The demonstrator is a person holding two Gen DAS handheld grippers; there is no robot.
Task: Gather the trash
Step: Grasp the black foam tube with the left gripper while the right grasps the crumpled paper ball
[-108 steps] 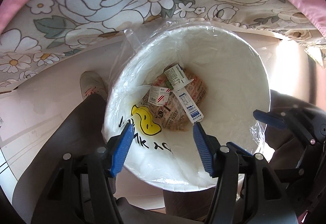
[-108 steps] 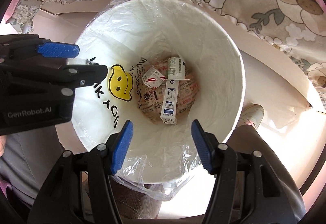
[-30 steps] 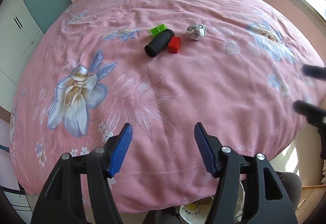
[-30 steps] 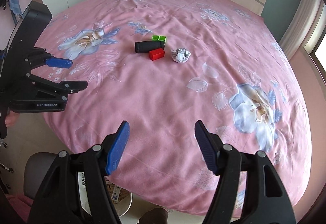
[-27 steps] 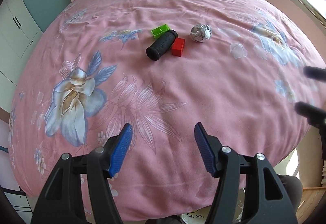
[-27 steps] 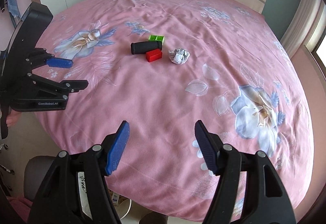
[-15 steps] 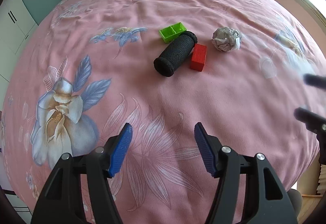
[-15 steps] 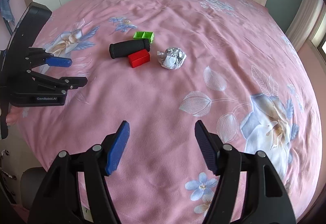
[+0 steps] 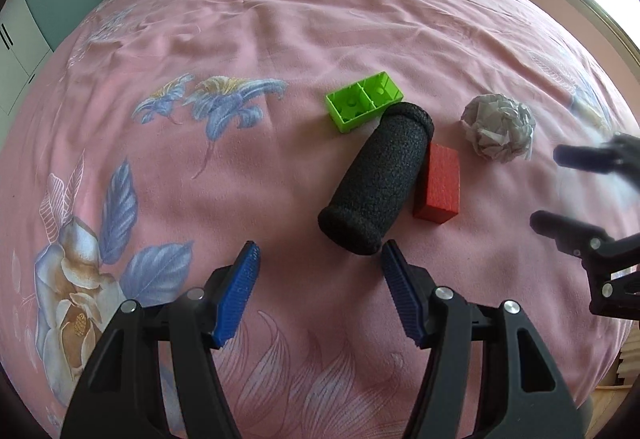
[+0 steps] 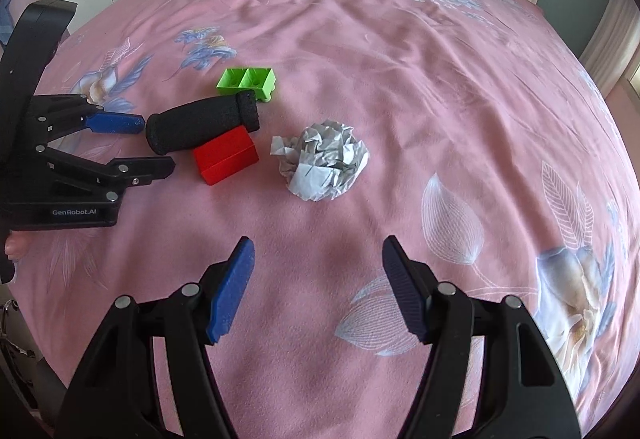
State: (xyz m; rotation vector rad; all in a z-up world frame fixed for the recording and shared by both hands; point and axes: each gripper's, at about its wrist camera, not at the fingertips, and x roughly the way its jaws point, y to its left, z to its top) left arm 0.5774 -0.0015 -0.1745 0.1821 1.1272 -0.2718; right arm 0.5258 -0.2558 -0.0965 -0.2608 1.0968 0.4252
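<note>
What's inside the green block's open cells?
The green block lies open side up: two cells, each showing a small round stud, otherwise empty. The black foam roller hides its near corner.

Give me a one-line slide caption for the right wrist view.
Open right gripper faces crumpled paper ball on pink bedspread.

Bare bedspread [image 10: 320,223] fronts paper ball [image 10: 322,165]; red block [image 10: 226,155] crowds its left.
</note>
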